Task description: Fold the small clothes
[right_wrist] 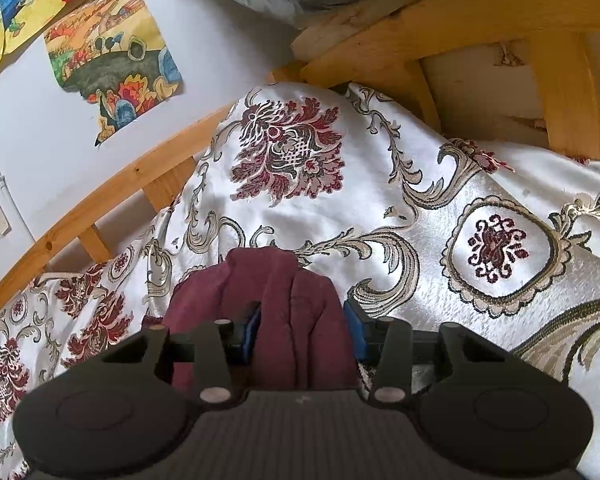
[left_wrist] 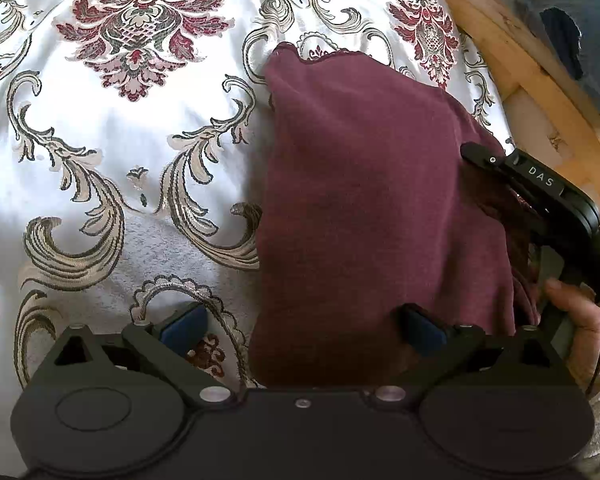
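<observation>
Your small maroon knit garment (left_wrist: pixel 372 200) lies on the white satin bedspread with red-and-gold damask flowers (left_wrist: pixel 112 152), toward the side nearest the pale wooden bed frame (left_wrist: pixel 512 64). Your left gripper (left_wrist: pixel 304 330) stands wide apart, its blue pads straddling the garment's near left edge: one pad over bare bedspread, the other over cloth, gripping nothing. Your right gripper (right_wrist: pixel 304 330) is clamped on a bunched fold of the garment (right_wrist: pixel 284 304), its blue pads (right_wrist: pixel 358 332) pressing both sides.
</observation>
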The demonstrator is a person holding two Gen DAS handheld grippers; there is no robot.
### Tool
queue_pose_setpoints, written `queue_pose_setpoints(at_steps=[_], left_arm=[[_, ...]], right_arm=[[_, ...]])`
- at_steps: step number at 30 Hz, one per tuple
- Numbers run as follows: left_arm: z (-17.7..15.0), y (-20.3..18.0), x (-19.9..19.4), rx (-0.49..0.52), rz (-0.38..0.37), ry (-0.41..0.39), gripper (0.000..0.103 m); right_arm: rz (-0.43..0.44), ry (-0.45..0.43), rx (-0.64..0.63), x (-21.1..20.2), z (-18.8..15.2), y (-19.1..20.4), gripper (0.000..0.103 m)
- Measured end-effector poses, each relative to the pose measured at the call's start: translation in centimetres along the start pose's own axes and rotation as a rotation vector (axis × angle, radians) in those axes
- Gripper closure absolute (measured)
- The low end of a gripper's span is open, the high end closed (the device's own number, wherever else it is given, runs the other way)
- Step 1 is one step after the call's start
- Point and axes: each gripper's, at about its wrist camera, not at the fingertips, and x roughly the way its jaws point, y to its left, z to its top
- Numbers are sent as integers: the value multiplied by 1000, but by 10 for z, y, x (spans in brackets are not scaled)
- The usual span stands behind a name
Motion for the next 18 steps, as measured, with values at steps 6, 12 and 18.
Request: queue_pose_setpoints(at_steps=[6, 12, 18], left_arm=[[0, -1, -1, 1, 2, -5, 1], [-1, -1, -1, 2, 2, -5, 0], [-1, -1, -1, 3, 2, -5, 1]], right_arm=[[-61, -12, -173, -1, -5, 24, 67], [-115, -32, -336, -3, -13, 47, 69], [-91, -18, -275, -4, -11, 39, 60]])
